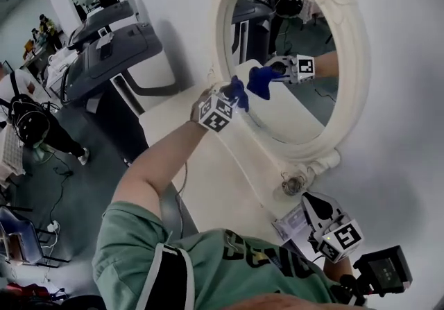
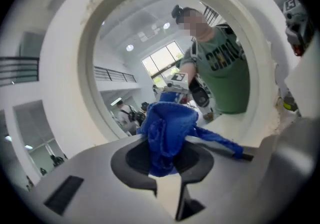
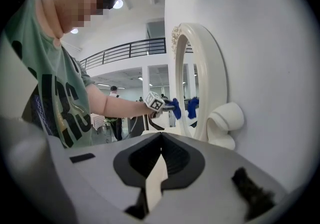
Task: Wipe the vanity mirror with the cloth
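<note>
An oval vanity mirror (image 1: 305,104) in an ornate white frame (image 1: 355,45) stands on a white tabletop against the white wall. My left gripper (image 1: 234,98) is shut on a bunched blue cloth (image 1: 241,91), which is pressed at the glass by the left rim; its reflection shows just beyond. In the left gripper view the cloth (image 2: 167,125) bulges out of the gripper (image 2: 167,140) in front of the glass (image 2: 150,57). My right gripper (image 1: 310,200) hangs low at the right, shut and holding nothing. The right gripper view sees the frame (image 3: 192,77) edge-on, with the gripper (image 3: 160,140) far from it.
The white tabletop (image 1: 208,177) runs below the mirror. The frame's scrolled foot (image 3: 226,120) rests on it, with a small round metal object (image 1: 293,184) and a flat packet (image 1: 290,222) close by. Treadmills (image 1: 104,45) and people stand on the floor at the left.
</note>
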`<state>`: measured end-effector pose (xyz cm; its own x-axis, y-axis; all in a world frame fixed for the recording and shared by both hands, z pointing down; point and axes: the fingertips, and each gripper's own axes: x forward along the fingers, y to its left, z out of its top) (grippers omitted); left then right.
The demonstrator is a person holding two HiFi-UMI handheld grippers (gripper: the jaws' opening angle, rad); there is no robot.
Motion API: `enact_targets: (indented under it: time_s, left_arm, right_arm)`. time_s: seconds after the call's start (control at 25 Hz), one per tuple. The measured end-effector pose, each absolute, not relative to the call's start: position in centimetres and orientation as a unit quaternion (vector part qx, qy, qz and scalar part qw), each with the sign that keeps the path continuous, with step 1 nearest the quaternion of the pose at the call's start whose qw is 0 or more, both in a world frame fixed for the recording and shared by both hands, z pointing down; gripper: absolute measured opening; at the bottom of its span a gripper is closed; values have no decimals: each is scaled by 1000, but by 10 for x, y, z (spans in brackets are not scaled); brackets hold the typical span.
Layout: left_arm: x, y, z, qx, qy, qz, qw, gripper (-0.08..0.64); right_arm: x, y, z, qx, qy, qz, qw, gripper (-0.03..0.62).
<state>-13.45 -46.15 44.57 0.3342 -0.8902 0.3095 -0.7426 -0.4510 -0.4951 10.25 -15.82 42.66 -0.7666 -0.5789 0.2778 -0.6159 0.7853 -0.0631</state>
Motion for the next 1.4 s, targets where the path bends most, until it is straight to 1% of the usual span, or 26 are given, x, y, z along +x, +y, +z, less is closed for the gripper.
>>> enact_targets:
  time_s: [0.2, 0.32, 0.44, 0.6, 0.84, 0.96, 1.16, 1.4]
  left_arm:
    - [-177, -506, 262, -732, 584, -223, 271, 86]
    - [-177, -517, 189, -695, 595, -234, 329, 86]
    - [-176, -538, 166, -662, 582, -281, 379, 86]
    - [-160, -560, 170, -639, 565, -320, 412, 86]
    - [-157, -556, 166, -640, 567, -318, 410, 87]
    - [-159, -555, 159, -663, 582, -282, 376, 89]
    - [-165, -553, 157, -726, 602, -181, 279, 87]
    - [-162, -548, 155, -741, 591, -170, 269, 84]
  right_arm:
    - [110, -164, 428, 326, -937, 68, 108, 12]
    - [112, -159, 423, 329, -937, 70, 95, 12]
    - [112, -168, 424, 335, -935, 72, 91, 12]
    - [122, -181, 433, 343, -932, 79, 89, 12]
    - [128, -177, 438, 345, -930, 90, 86, 12]
    - [125, -177, 437, 342, -931, 90, 86, 12]
    - [127, -175, 439, 340, -931, 95, 89, 12]
    - [125, -170, 446, 336, -930, 107, 99, 12]
